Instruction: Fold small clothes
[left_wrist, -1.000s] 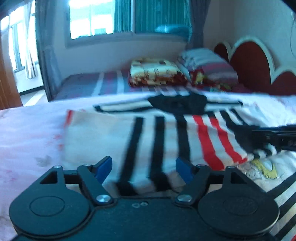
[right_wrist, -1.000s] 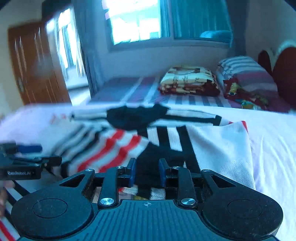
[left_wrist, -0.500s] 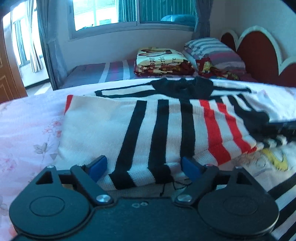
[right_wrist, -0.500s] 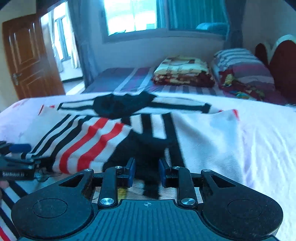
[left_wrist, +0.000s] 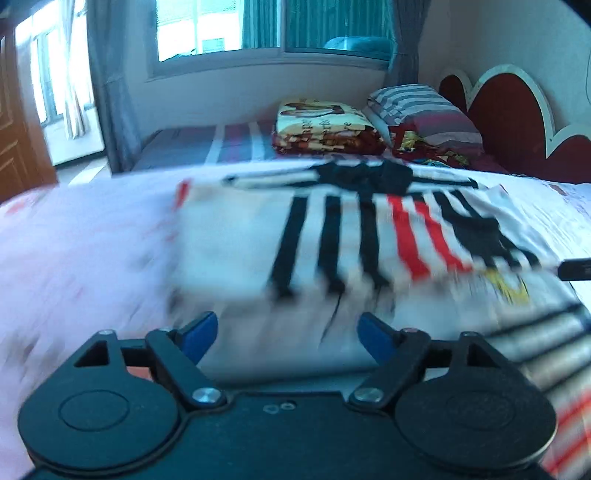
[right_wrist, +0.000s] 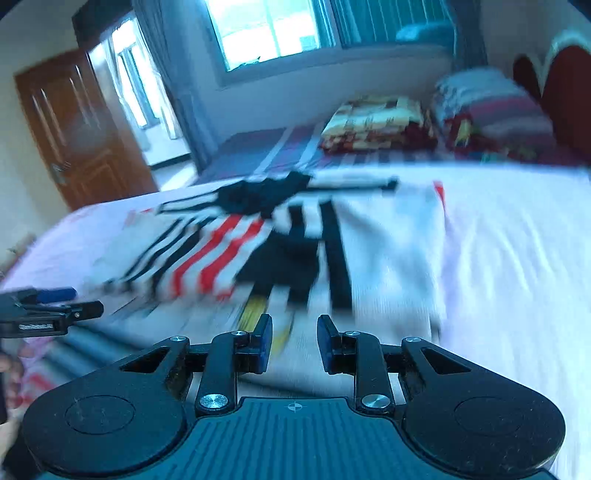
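1. The left gripper (left_wrist: 286, 334) hovers over the pink flowered bedsheet (left_wrist: 74, 258), its blue pads set wide apart and closing in at this moment; nothing sits between them, only bare sheet and a thin dark thread.
2. The striped sweater (left_wrist: 332, 236) lies flat on the bed just ahead of the left gripper, its near hem a short way beyond the pads and not touching them. It is white with black stripes, plus a band of red stripes toward the gripper's right.
3. The sweater's black collar (left_wrist: 364, 175) is at the far end, away from both grippers.
4. The right gripper (right_wrist: 294, 341) has its jaws at a narrow gap with nothing gripped; only blurred fabric shows through the gap.
5. From the right wrist view, the sweater (right_wrist: 388, 240) spreads ahead of the pads, with the folded-over red-striped part ahead and to the left.
6. Another striped garment (left_wrist: 546, 339) lies to the right of the left gripper, partly under the sweater's edge; a yellow print (left_wrist: 506, 284) shows on it.
7. Far beyond the sweater sit a folded blanket (left_wrist: 325, 127) and pillows (left_wrist: 421, 107) by a red headboard (left_wrist: 513, 110).
8. Both views are smeared, so fine detail near the pads is uncertain.
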